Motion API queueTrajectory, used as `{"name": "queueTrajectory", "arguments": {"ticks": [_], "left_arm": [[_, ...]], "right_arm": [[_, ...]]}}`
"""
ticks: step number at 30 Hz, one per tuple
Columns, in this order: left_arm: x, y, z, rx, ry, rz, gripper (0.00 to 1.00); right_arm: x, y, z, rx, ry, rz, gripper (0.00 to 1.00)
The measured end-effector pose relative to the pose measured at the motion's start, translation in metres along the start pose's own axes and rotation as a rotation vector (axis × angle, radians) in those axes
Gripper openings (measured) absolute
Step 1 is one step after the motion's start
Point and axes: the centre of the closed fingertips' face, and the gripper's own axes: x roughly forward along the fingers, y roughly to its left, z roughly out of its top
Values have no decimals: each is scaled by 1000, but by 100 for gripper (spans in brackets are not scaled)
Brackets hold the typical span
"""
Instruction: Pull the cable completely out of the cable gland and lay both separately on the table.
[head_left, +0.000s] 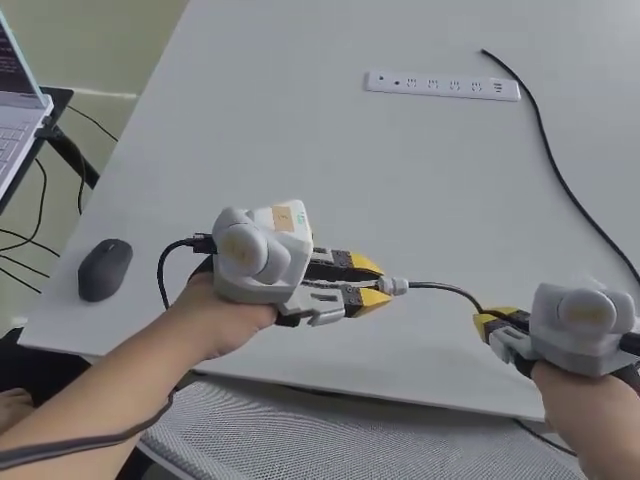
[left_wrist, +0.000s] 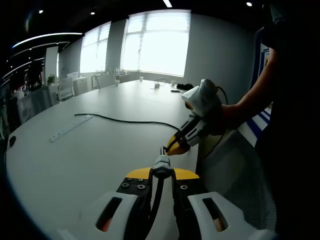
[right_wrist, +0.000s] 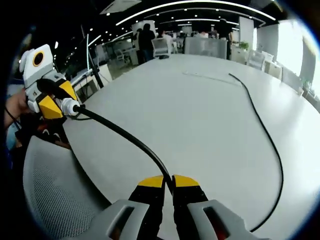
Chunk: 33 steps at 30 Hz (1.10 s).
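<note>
Black cable (head_left: 446, 288) spans the gap over the table's (head_left: 300, 130) near edge. One end is clamped in the right gripper (head_left: 488, 324), the other is threaded through the white gland (head_left: 395, 286), which the left gripper (head_left: 372, 285) pinches tight. Risk now — a skewed pull could jam it, or a slipping grip could drop the gland off the edge. Power strip (head_left: 442, 86) lies well apart.

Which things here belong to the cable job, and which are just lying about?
Job: gland, cable, left claw shut on gland, right claw shut on cable.
Lying about: power strip, its cord, mouse, laptop.
</note>
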Motion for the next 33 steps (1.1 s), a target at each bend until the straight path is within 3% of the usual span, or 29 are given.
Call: {"name": "queueTrajectory", "arguments": {"ticks": [8, 13, 21, 26, 33], "left_arm": [[-4, 3, 1, -2, -5, 8, 15], [-7, 8, 1, -11, -8, 13, 15], [-12, 14, 0, -14, -4, 24, 15], [-11, 12, -1, -15, 1, 24, 15], [-10, 10, -2, -11, 4, 14, 15]], "right_arm": [[-2, 3, 1, -41, -13, 10, 1], [-6, 9, 5, -273, -12, -4, 0], [-13, 27, 20, -318, -73, 15, 6], [-22, 48, 42, -425, -123, 46, 13], [-33, 92, 75, -634, -211, 111, 17]]}}
